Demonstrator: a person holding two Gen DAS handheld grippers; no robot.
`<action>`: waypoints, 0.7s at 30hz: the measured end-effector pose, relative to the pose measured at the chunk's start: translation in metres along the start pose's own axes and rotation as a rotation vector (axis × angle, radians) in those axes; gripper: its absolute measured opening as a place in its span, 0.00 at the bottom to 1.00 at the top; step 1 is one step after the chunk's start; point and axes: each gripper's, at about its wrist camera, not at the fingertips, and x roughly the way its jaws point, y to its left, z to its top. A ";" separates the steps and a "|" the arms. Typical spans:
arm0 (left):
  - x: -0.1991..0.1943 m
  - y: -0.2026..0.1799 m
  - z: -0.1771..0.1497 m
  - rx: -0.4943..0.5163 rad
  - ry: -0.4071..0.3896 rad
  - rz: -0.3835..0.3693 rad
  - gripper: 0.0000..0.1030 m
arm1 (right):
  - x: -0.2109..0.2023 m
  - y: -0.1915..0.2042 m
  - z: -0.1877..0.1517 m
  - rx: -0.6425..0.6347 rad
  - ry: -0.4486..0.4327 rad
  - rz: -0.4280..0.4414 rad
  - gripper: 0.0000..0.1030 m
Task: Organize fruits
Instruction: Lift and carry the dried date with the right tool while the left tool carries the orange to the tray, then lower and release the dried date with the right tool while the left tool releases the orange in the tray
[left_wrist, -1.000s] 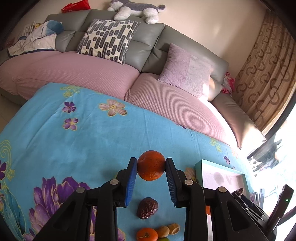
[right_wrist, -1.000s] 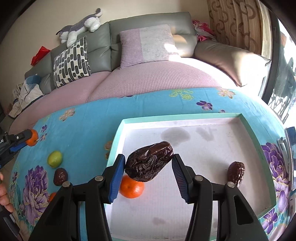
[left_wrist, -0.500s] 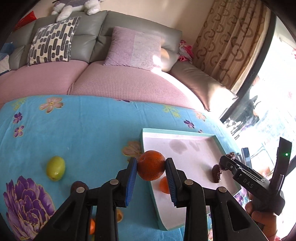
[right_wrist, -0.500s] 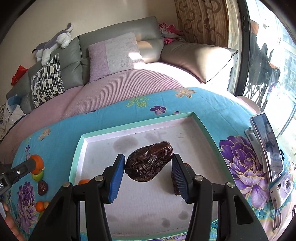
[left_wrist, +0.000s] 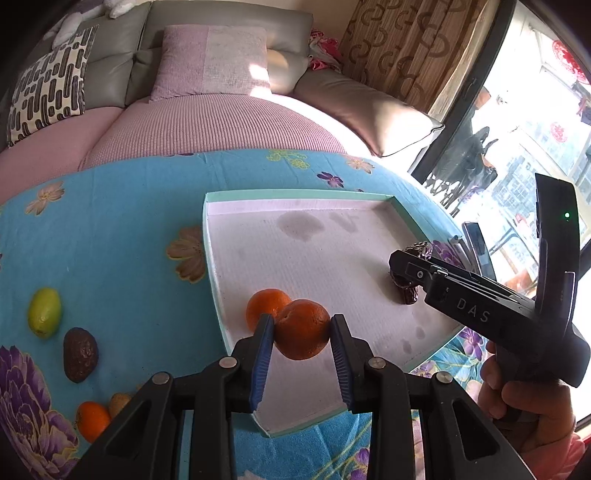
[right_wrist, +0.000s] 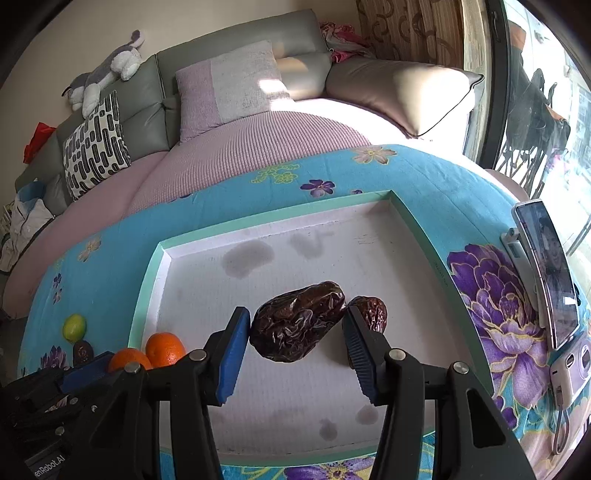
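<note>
Blue flowered cloth (left_wrist: 122, 229) covers the bench, sofa (left_wrist: 221, 110) behind. Left wrist view: left gripper (left_wrist: 301, 334) pinches an orange (left_wrist: 301, 334) between its fingers, just inside the tray (left_wrist: 295, 194) near its left rim, beside a second orange (left_wrist: 264, 304). Tray middle is wide open. Green fruit (left_wrist: 44, 312) and a date (left_wrist: 80, 354) sit out on the cloth.

Right wrist view: right gripper (right_wrist: 297, 326) clamps a big date (right_wrist: 297, 326) over the tray's right half, next to a smaller date (right_wrist: 371, 312). Phone (right_wrist: 546, 273) stands past the right rim.

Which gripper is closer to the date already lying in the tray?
Right. The right gripper, holding another date, hangs directly beside the lying date; the left gripper holds an orange across the tray.
</note>
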 end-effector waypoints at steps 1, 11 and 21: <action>0.002 0.000 -0.002 0.001 0.009 0.001 0.32 | 0.003 0.000 -0.001 -0.002 0.010 0.003 0.53; 0.022 0.006 -0.014 -0.012 0.089 0.020 0.32 | 0.027 0.002 -0.013 -0.013 0.103 0.009 0.53; 0.028 0.006 -0.018 -0.013 0.103 0.025 0.32 | 0.035 0.000 -0.017 -0.022 0.132 -0.001 0.53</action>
